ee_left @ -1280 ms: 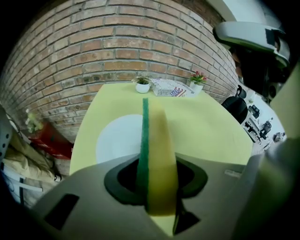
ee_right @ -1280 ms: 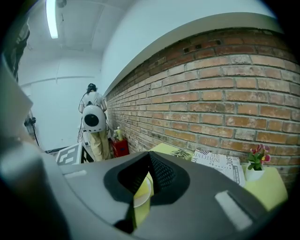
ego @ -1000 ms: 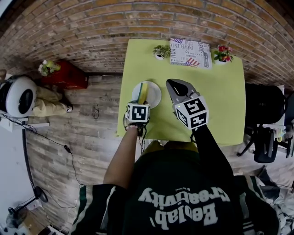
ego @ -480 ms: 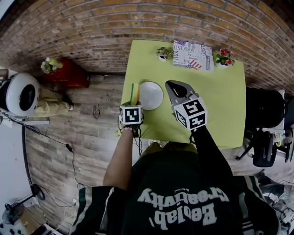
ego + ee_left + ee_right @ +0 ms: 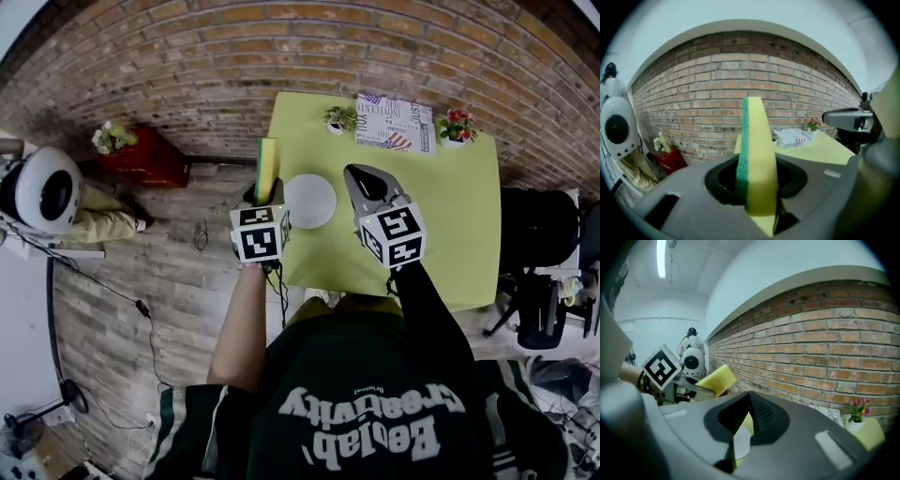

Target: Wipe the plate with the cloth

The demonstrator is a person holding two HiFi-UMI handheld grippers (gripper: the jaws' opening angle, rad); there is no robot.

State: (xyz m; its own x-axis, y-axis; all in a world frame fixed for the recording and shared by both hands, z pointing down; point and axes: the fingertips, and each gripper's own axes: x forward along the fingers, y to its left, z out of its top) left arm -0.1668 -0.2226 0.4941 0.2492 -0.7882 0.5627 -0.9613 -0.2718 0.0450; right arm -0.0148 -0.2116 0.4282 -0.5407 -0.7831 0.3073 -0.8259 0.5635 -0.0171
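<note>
A round white plate (image 5: 309, 201) lies flat near the left side of the yellow-green table (image 5: 450, 216). My left gripper (image 5: 265, 187) is shut on the cloth, a yellow sponge with a green side (image 5: 266, 159), held upright beside the table's left edge, left of the plate. In the left gripper view the sponge (image 5: 757, 154) stands up between the jaws of that gripper (image 5: 757, 190). My right gripper (image 5: 354, 175) hovers just right of the plate, jaws together with nothing in them. In the right gripper view a sliver of the plate (image 5: 740, 445) shows below its jaws.
At the table's far edge stand two small flower pots (image 5: 339, 118) (image 5: 454, 122) and a printed box (image 5: 394, 122). On the floor to the left are a red box (image 5: 141, 155) and a white round machine (image 5: 42, 192). A black chair (image 5: 539, 216) stands to the right.
My left gripper has carried the sponge off the plate, leftward past the table edge, and turned it upright. The plate is now uncovered. The right gripper has barely moved.
</note>
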